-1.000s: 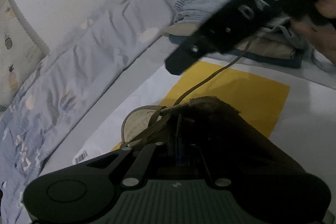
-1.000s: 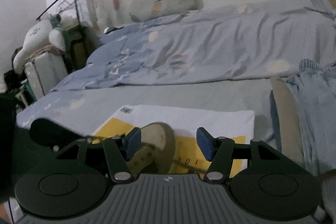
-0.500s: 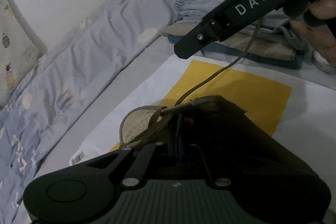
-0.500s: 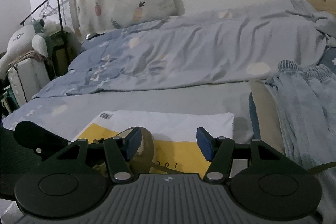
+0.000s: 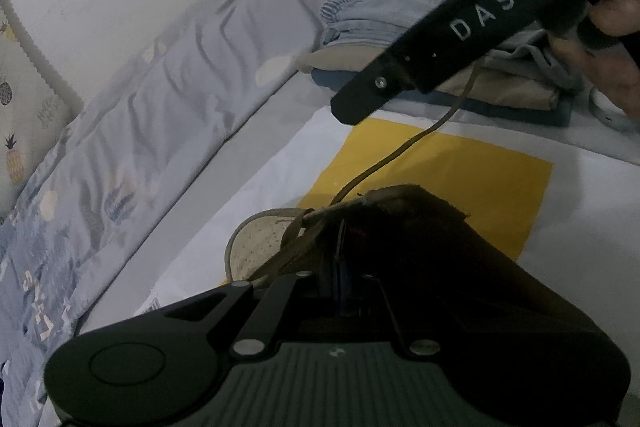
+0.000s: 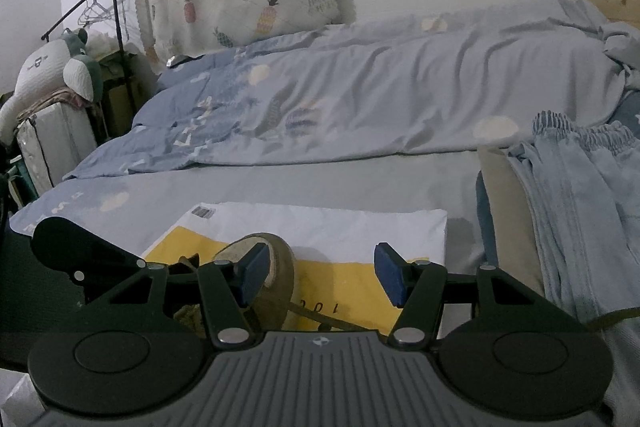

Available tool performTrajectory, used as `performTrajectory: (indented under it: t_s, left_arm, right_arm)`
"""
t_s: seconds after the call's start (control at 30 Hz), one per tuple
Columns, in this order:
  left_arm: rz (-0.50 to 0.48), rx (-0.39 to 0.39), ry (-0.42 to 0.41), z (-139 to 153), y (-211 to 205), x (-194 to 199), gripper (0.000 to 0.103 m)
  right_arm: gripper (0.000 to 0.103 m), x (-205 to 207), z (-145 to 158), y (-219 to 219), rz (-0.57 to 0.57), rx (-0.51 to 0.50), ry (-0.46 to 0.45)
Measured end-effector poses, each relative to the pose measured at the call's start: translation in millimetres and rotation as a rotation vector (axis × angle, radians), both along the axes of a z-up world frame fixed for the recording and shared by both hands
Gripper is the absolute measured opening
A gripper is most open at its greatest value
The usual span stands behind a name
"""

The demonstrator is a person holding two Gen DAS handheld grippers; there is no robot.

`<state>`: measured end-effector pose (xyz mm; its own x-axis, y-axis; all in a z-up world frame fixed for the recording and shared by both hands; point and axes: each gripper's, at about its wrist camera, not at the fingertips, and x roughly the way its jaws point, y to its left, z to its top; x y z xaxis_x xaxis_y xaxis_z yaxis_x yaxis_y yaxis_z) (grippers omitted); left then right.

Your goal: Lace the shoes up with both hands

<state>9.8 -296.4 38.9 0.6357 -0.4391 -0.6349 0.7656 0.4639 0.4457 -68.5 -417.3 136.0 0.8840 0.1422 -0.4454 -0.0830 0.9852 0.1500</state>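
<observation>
Left tongs [image 5: 340, 267] pinch the shoe [image 5: 384, 211]; right tongs [image 6: 320, 277] gape empty.

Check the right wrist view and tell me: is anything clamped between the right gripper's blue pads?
No: the right gripper stands open, its blue pads apart with only the yellow-and-white bag seen between them.

We see open grey sheet [image 6: 360, 183] at 12 o'clock beyond the yellow-and-white bag [image 6: 360, 227], bare up to the rumpled blue quilt [image 6: 380, 99]. At 3 o'clock, folded clothes [image 6: 580, 211] wall off the bag's edge. At 9 o'clock the shoe [image 6: 276, 267] sits just beside our right gripper's [image 6: 320, 277] left pad. In the left view, a taut lace [image 5: 400, 151] crosses at 1 o'clock under the other gripper's arm.
</observation>
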Motion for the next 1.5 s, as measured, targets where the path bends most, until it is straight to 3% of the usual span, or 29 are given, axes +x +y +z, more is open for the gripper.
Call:
performTrajectory:
  t_s: [0.8, 1.17, 1.33, 1.5]
  left_arm:
    - [-0.017, 0.096, -0.001, 0, -13, 1, 0.000]
    - [-0.041, -0.001, -0.054, 0, -8, -3, 0.000]
    - [-0.049, -0.006, -0.058, -2, -9, -2, 0.000]
    - [-0.039, -0.016, -0.061, -2, -9, -3, 0.000]
  right_arm:
    - [0.061, 3, -2, -9, -0.026, 0.007, -0.003]
    - [0.060, 3, -6, -11, -0.013, 0.012, 0.004]
    - [0.060, 4, -10, -13, 0.013, 0.101, 0.026]
    - [0.060, 5, -19, -20, 0.024, 0.283, 0.060]
